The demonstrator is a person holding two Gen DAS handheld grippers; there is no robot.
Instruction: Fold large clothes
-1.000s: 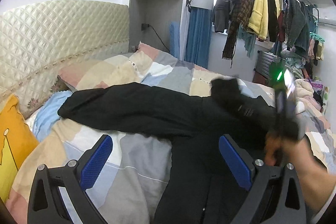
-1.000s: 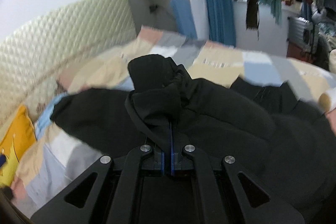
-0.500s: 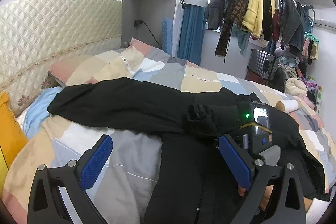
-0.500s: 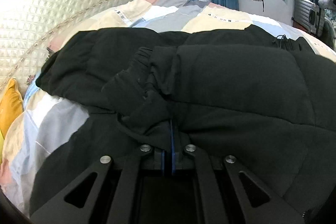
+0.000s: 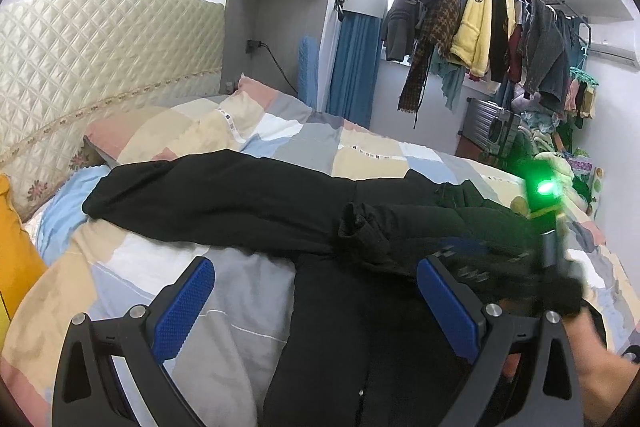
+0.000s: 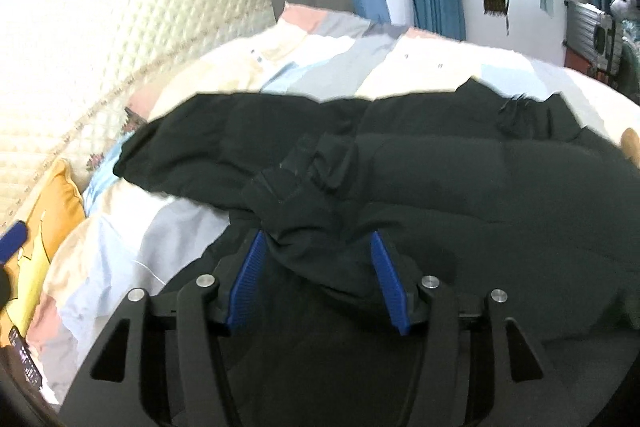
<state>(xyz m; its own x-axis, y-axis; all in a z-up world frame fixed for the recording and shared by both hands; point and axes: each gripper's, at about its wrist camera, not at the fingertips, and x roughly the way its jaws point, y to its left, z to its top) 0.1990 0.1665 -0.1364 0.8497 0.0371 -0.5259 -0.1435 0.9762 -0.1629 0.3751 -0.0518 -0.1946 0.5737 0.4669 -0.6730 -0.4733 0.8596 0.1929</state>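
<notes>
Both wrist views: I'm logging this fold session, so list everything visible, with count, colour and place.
Padded black coat: one, black, spread across the bed, one sleeve folded in over its body.
Patchwork bedspread: one, grey, beige, pink, blue and white, covering the bed.
Quilted headboard: one, cream, behind the bed at left.
Yellow cushion: one, yellow, far left edge.
Hanging clothes rail: one, many mixed-colour garments, upper right.
Blue curtain: one, blue, beside the grey cabinet.
Silver suitcase: one, silver, under the rail.
Left gripper: one, black with blue pads, open above the coat's edge.
Right gripper: one, black with blue pads, jaws opening, folded sleeve fabric between them.
Person's hand: one, lower right.
</notes>
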